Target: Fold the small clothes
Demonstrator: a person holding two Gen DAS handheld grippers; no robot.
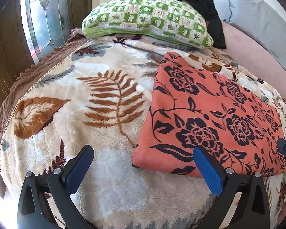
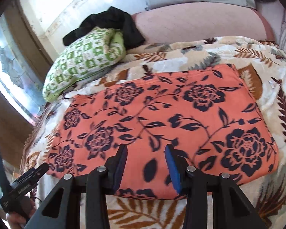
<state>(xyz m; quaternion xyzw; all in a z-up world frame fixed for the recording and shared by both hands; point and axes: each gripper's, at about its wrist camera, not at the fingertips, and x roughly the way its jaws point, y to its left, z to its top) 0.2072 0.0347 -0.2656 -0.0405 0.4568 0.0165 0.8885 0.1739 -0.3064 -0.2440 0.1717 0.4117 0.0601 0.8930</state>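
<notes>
Left wrist view: my left gripper point(image 1: 143, 164) hangs wide open and empty over the leaf-print blanket point(image 1: 104, 99), with the orange floral cloth point(image 1: 209, 114) folded flat at centre right, its near left corner just inside my right-hand finger. Right wrist view: my right gripper point(image 2: 146, 164) stands part open, gripping nothing, directly above the cloth's near edge. Its long axis runs left to right, so I judge the right hand nearer.

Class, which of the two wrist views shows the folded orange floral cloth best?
The right wrist view: the orange floral cloth lies nearly whole across the middle of the frame. The left wrist view shows it skewed toward the right side, partly behind a gripper finger.
</notes>
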